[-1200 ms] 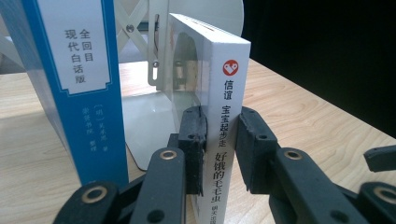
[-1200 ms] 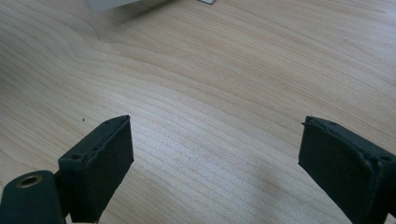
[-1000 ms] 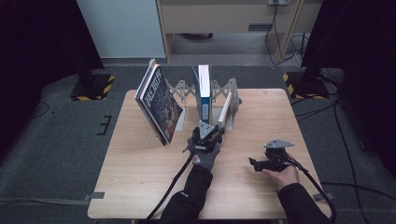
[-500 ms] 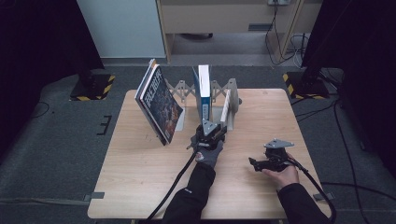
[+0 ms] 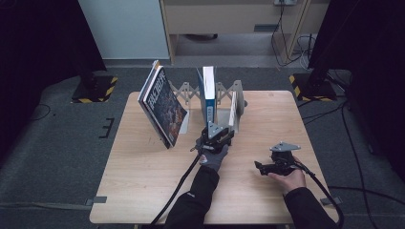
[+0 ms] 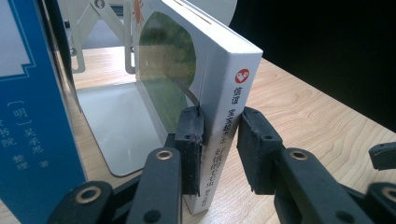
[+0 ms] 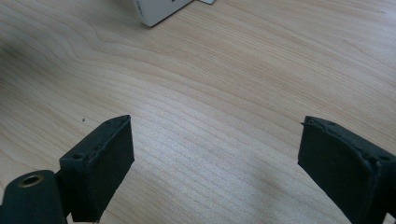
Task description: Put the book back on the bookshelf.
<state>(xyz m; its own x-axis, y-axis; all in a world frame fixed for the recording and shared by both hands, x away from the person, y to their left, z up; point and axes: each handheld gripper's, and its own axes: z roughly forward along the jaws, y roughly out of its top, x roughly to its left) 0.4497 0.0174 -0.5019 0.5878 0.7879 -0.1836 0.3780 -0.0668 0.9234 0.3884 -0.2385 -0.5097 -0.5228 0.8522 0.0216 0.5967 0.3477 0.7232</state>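
Observation:
A white book point(image 5: 233, 109) point(image 6: 229, 79) stands on its edge at the right end of a grey expanding book rack point(image 5: 191, 93). My left gripper point(image 5: 217, 132) point(image 6: 219, 144) is shut on the lower spine of this book, one pad on each cover. A blue book point(image 5: 208, 95) point(image 6: 32, 116) stands upright just left of it, and a metal divider plate point(image 6: 121, 126) lies between them. A dark-covered book point(image 5: 162, 112) leans at the rack's left end. My right gripper point(image 5: 260, 167) point(image 7: 215, 158) rests open and empty on the wooden table point(image 5: 143, 181), to the right.
The rack sits at the far middle of the table. A corner of the white book point(image 7: 154, 11) shows ahead of the right gripper. Bare tabletop point(image 7: 210, 70) lies in front and at both sides. Cables trail from both grippers toward the near edge.
The left gripper has edged slightly toward the rack with the white book in it. The right hand has stayed still.

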